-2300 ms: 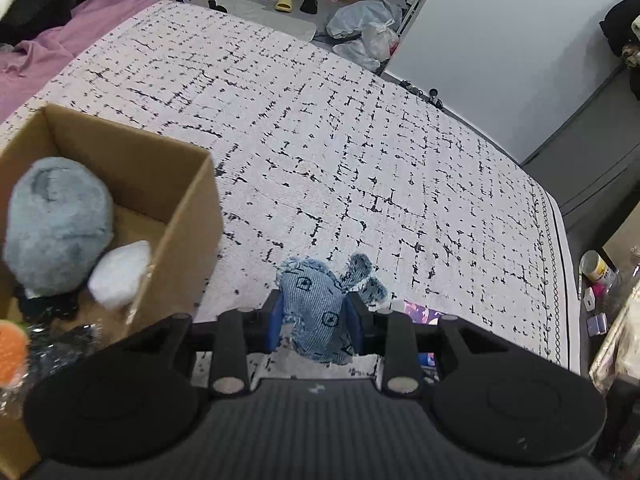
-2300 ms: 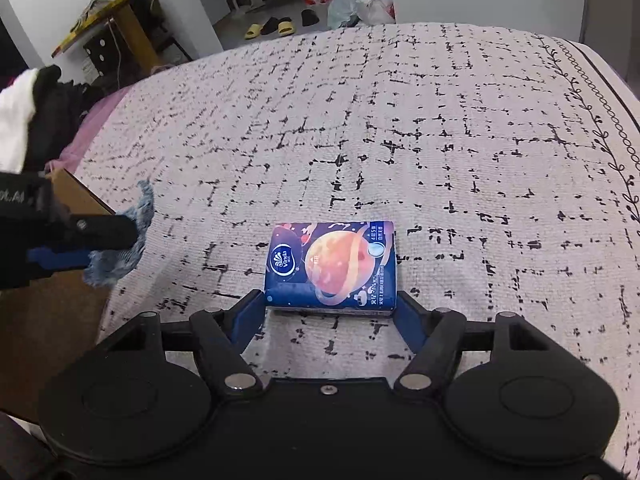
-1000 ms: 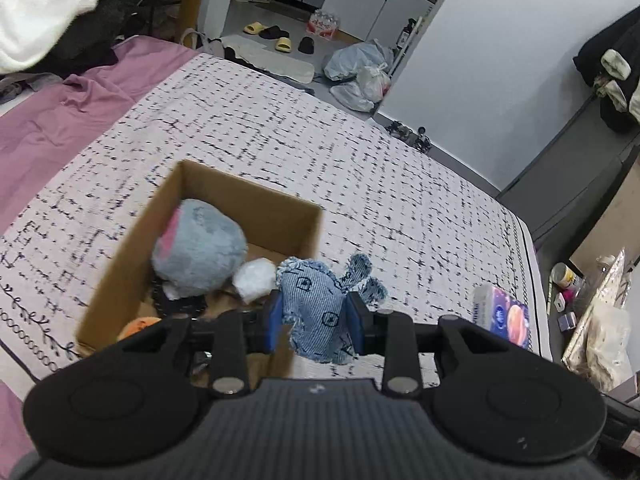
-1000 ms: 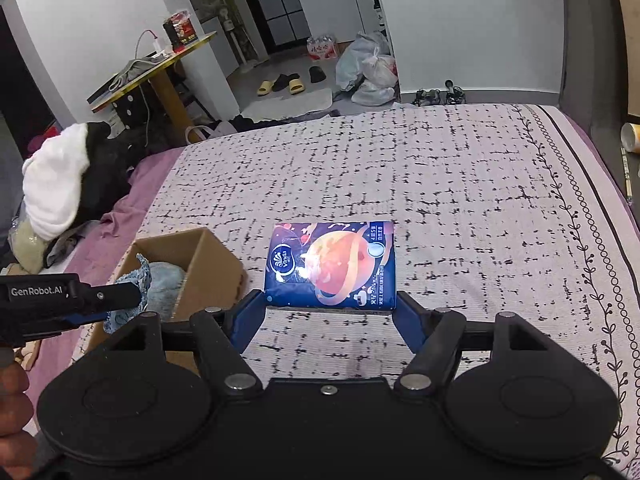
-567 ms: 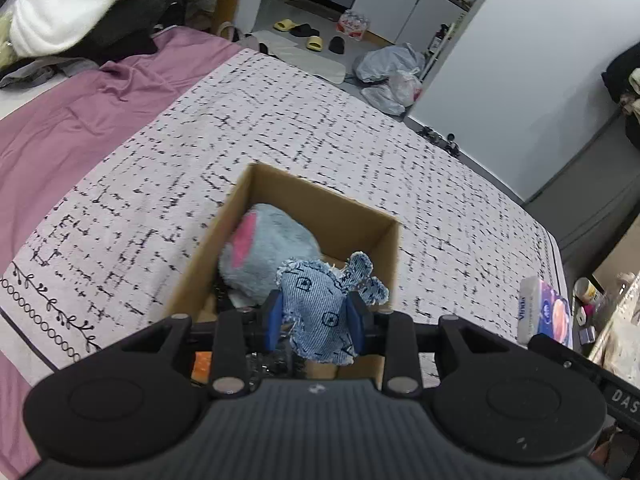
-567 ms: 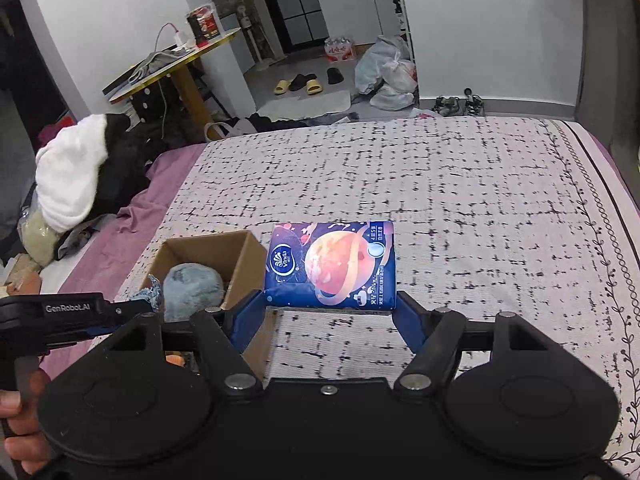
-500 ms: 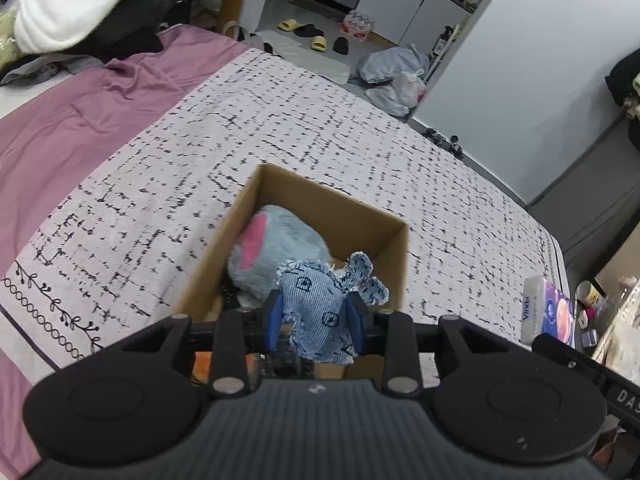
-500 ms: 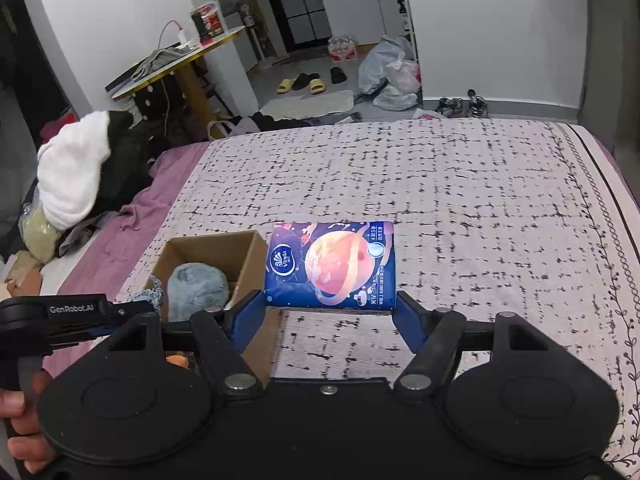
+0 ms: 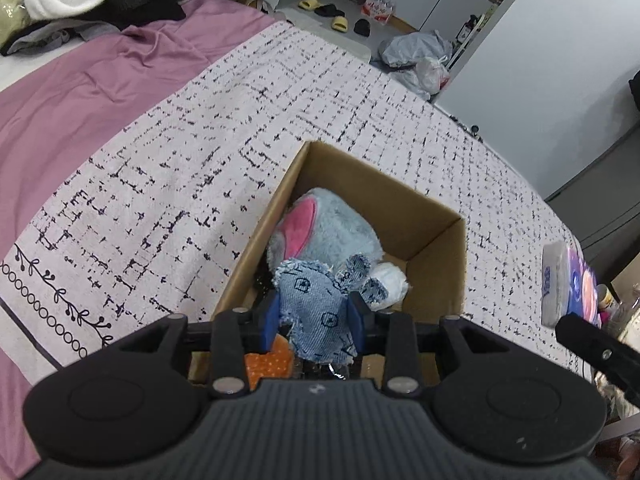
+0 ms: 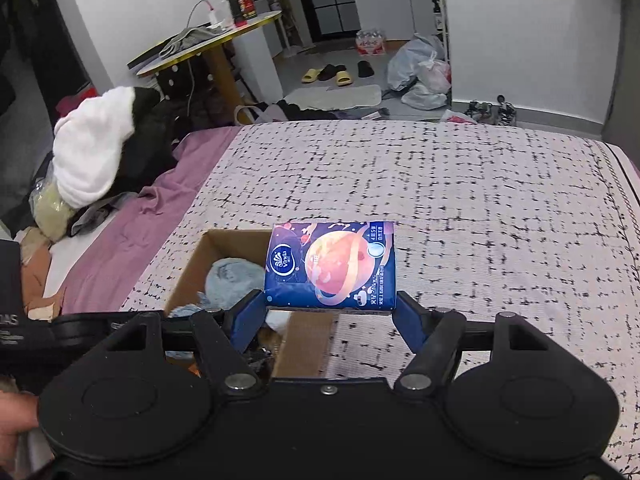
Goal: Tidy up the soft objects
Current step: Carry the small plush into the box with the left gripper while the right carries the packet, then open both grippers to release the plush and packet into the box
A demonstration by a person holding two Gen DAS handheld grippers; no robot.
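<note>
My left gripper (image 9: 314,314) is shut on a small blue denim toy (image 9: 316,304) and hangs over the open cardboard box (image 9: 436,236) on the bed. Inside the box lie a grey plush with a pink ear (image 9: 324,228), a white soft lump (image 9: 390,280) and an orange piece (image 9: 268,358). My right gripper (image 10: 330,314) is shut on a blue tissue pack with a planet print (image 10: 332,266), held in the air by the box's right wall (image 10: 304,340). That pack (image 9: 568,280) also shows at the right edge of the left wrist view.
The box (image 10: 188,276) stands on a white blanket with black checks (image 10: 480,220). A purple sheet (image 9: 80,92) lies to the left. A pile of white and black clothes (image 10: 100,148) sits beyond it. Slippers (image 10: 328,74) and bags (image 10: 424,72) are on the floor past the bed.
Both grippers have travelled toward the box with their loads. The denim toy now hangs over the box's inside, lower than before. The tissue pack has come to the box's right wall.
</note>
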